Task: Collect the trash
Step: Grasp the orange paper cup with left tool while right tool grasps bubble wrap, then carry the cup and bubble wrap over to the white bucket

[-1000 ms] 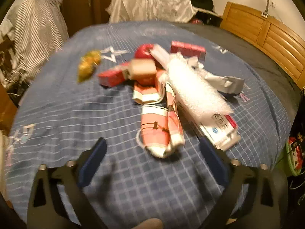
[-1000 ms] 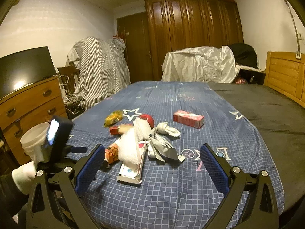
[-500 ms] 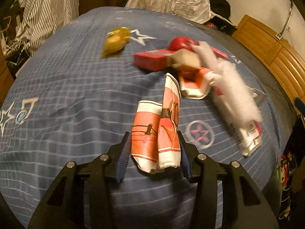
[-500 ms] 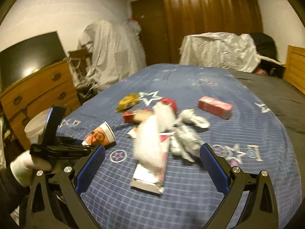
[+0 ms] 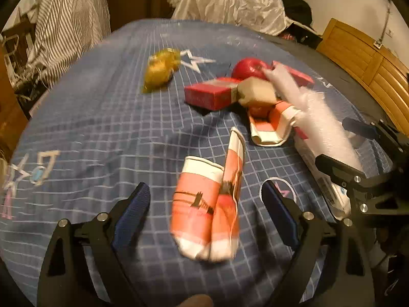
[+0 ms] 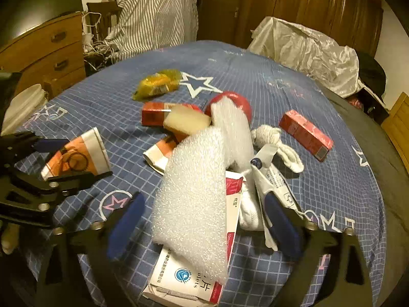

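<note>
Trash lies on a blue checked bedspread [image 5: 102, 133]. An orange and white paper cup [image 5: 208, 202], crushed flat, sits between the fingers of my open left gripper [image 5: 204, 212]; the pads stand apart from it. It also shows in the right wrist view [image 6: 76, 156]. My right gripper [image 6: 202, 220] is open around a white foam sheet [image 6: 194, 197] lying on a white medicine box [image 6: 184, 278]. Beyond lie a second crushed cup [image 5: 271, 125], a red box [image 5: 212, 93], a beige sponge [image 6: 186, 121], a red ball [image 5: 250, 67], a yellow wrapper [image 6: 158, 83], another red box [image 6: 305, 133] and a knotted white cloth [image 6: 276, 140].
A wooden dresser [image 6: 43, 51] and a white bucket [image 6: 20, 105] stand left of the bed. Striped cloth [image 6: 156, 12] hangs behind. A crumpled plastic sheet [image 6: 306, 48] lies at the bed's far end. A wooden headboard [image 5: 368, 61] runs along the right.
The left gripper closed on the crushed cup, then opened again and the cup now sits loose between its fingers. The right gripper moved forward and down over the foam sheet.
</note>
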`<state>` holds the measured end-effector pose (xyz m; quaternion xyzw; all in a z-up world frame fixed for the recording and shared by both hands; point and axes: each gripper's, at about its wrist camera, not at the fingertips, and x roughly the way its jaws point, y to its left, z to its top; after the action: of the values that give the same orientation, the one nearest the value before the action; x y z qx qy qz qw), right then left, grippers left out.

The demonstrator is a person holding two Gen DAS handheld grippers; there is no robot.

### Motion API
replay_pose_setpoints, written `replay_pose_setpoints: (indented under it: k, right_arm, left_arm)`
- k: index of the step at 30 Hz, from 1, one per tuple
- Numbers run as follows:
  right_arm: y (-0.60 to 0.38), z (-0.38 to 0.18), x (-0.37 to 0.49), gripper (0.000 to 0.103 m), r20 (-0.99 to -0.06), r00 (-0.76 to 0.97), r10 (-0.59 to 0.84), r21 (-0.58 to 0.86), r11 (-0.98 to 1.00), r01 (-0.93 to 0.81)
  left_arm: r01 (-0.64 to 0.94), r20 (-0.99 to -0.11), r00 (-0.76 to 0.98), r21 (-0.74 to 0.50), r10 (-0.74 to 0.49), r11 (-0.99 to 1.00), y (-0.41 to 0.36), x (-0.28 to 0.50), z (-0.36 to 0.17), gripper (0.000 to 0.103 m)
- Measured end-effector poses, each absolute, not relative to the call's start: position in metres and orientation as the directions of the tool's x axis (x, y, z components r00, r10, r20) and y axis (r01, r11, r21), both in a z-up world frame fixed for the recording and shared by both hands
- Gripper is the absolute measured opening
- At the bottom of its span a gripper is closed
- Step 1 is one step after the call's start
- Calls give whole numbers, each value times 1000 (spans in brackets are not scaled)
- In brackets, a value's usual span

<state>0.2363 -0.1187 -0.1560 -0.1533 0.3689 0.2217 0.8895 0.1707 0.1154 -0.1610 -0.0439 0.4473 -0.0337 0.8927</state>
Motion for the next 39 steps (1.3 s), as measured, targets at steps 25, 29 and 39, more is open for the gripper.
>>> replay_pose_setpoints:
  k: [25,29,39]
  right_arm:
    - [-199,-71,134,54,-381,836,394,63,913,-402]
    - [-217,-50,108,54,-313,868,387,61,920,-388]
    - [-254,-22,77,55,-249,901,356,67,934,-351]
  left_arm:
    - [-14,-538,842,-101,-43,995,78,102,-62,48]
    - [-13,-457,889,-78,-24,997,57,88,-37,49]
    - [-11,-368,930,-67,-14,998,34,72,-12,49]
